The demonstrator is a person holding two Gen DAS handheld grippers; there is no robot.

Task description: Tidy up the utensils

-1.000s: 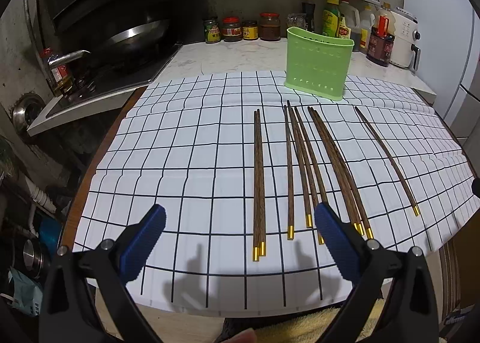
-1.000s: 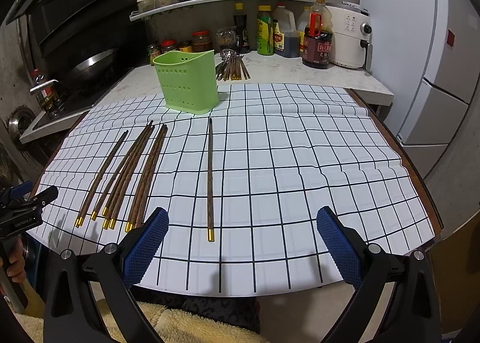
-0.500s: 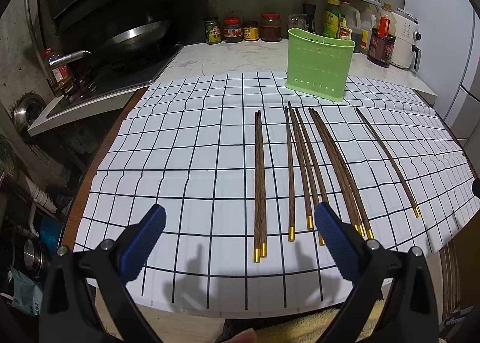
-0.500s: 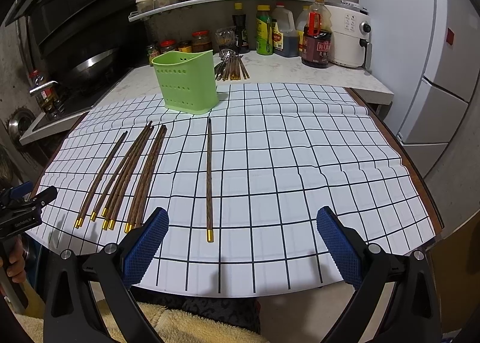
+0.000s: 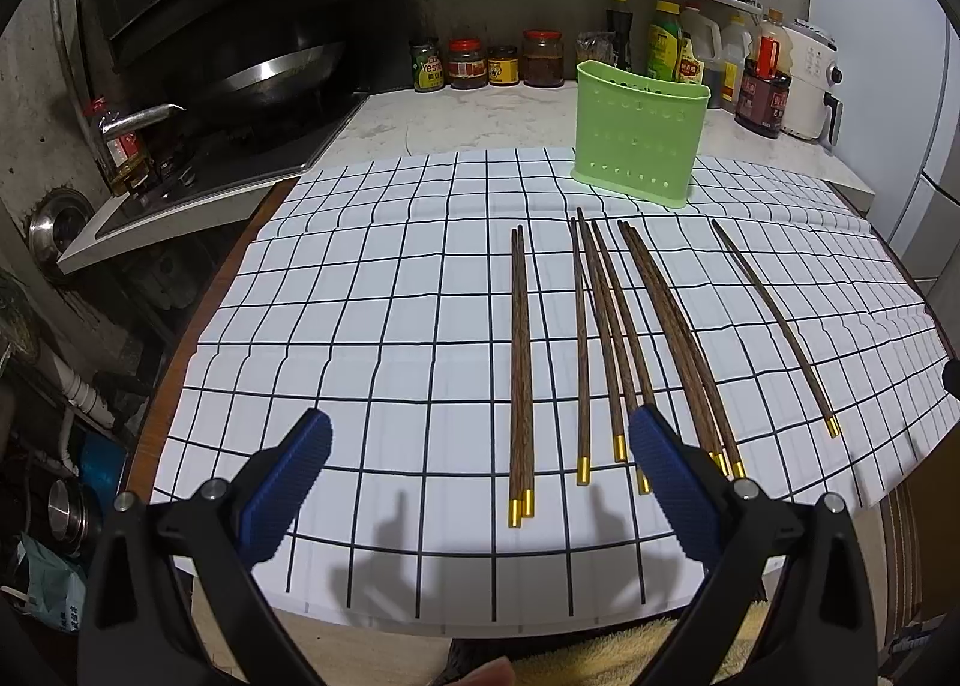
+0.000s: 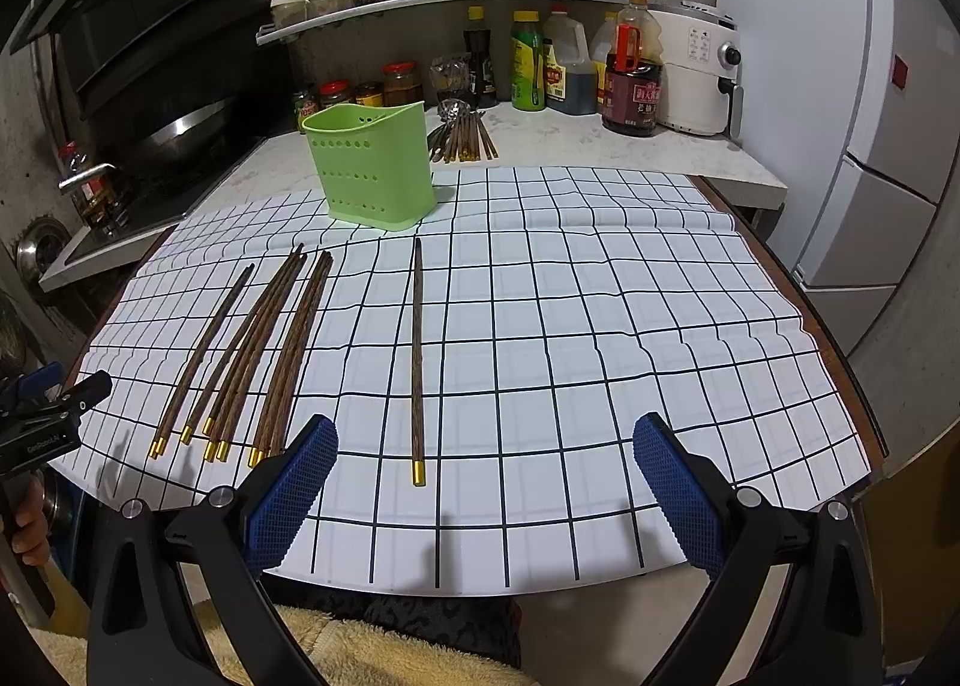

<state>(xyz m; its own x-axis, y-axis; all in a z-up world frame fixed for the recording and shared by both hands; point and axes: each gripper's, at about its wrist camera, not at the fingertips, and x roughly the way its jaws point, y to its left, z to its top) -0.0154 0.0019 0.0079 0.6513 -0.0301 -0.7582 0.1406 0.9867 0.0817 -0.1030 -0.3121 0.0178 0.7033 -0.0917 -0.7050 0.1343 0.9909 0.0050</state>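
— Left gripper [image 5: 480, 464] hovering wide apart over the near edge of the checked cloth [image 5: 360, 326], gripping nothing. Right gripper [image 6: 483, 467] likewise spread and empty.

— Chopsticks [image 5: 606, 338] lying in loose groups on that cloth, gold ends pointing this way; lone chopstick [image 6: 417, 356] lying well apart to the right. Green holder [image 6: 372, 170] standing upright at the far edge.

— Worrying about the bunches. Sticks possibly touching or crossing near the tips, hard telling through the fisheye. Pinching one risking dragging a neighbour along.

— Also rolling. Closing on a thin round stick flat against the cloth, likely slipping out or snagging fabric.

— Wrinkling the cloth meaning scattering the rest. And tipping the light holder while dropping sticks in at a slant.
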